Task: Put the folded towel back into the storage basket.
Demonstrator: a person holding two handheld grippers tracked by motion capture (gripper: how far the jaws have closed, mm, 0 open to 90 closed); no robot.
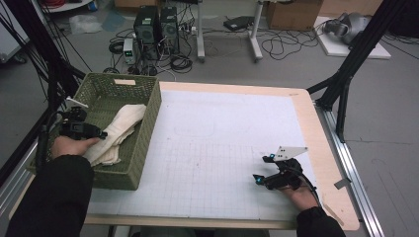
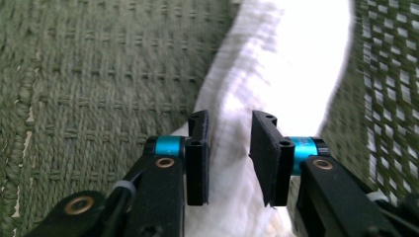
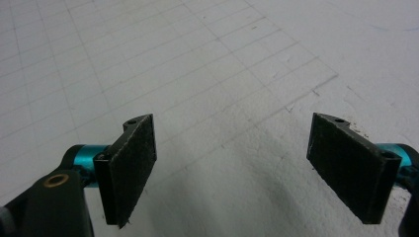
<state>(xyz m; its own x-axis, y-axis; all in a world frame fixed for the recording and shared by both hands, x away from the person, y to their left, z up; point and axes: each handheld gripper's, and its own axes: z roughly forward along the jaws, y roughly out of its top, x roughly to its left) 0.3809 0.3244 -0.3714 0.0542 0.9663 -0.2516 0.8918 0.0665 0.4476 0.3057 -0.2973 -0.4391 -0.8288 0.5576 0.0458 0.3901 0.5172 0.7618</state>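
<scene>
One cream towel (image 1: pixel 118 132), crumpled lengthwise inside the green woven basket (image 1: pixel 143 133) at the table's (image 1: pixel 316 133) left edge. Long axis running from the basket's near end toward its far right corner, resting against the right wall. Directly ahead of the left gripper (image 1: pixel 99 133), and partly under it: in the left gripper view, a ridge of the white cloth (image 2: pixel 276 74) passing between the two black pads (image 2: pixel 197 158) and stretching away along the line of the jaws. Jaws partly open there, a narrow gap either side of the fold, pads not visibly pressing on the cloth, so no firm hold judged at this moment. Left hand (image 1: pixel 74 145) low in the basket's near half, by far the nearer of the two.

Well apart, near the table's near right corner, the right gripper (image 1: pixel 262 178), hovering just above the white gridded mat (image 1: pixel 222 148). Jaws spread wide there, nothing between them but bare mat (image 3: pixel 222 98).

Likely next for the left: closing on the fold in line with the towel's length, or drawing back clear of it.
</scene>
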